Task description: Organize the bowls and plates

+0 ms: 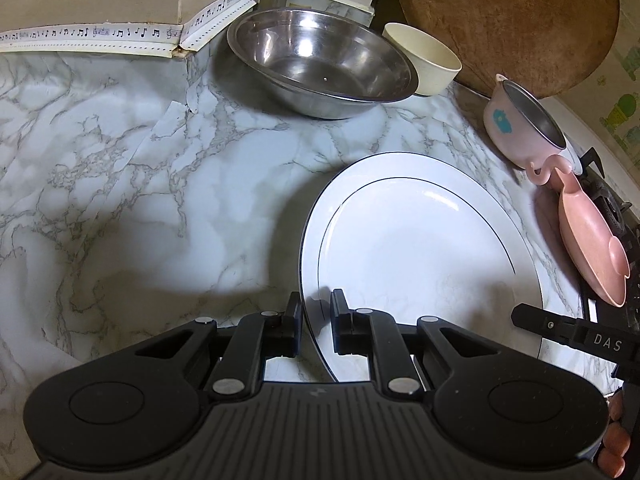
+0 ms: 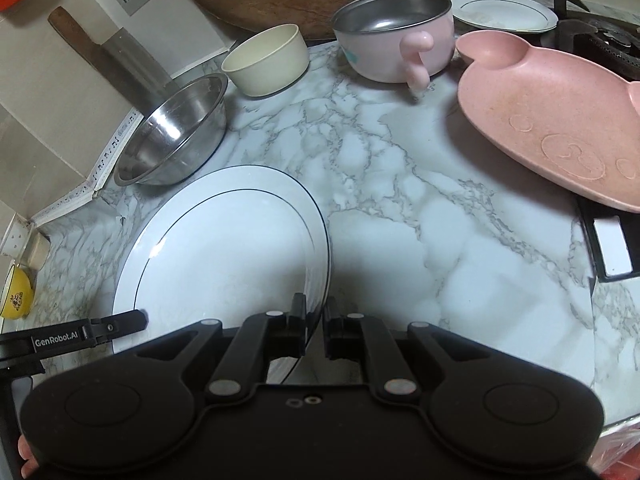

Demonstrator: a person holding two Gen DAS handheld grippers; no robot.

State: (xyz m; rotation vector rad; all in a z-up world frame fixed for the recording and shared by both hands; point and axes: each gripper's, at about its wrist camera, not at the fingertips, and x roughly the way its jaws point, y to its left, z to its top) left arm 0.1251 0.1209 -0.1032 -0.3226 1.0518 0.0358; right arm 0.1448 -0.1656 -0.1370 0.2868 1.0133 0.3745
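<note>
Large white plate [image 1: 420, 240] on the marble counter [image 1: 140, 200], its rim pinched on opposite sides by the narrowed jaws of the left gripper [image 1: 316, 314] and right gripper [image 2: 316, 320]; steel bowl [image 1: 320, 60] and cream bowl [image 1: 424, 58] stand behind.

Both tools matte black w/ silver pivot pins; left tool [image 1: 316, 320] ribbed, right tool [image 2: 316, 320] smooth.
</note>
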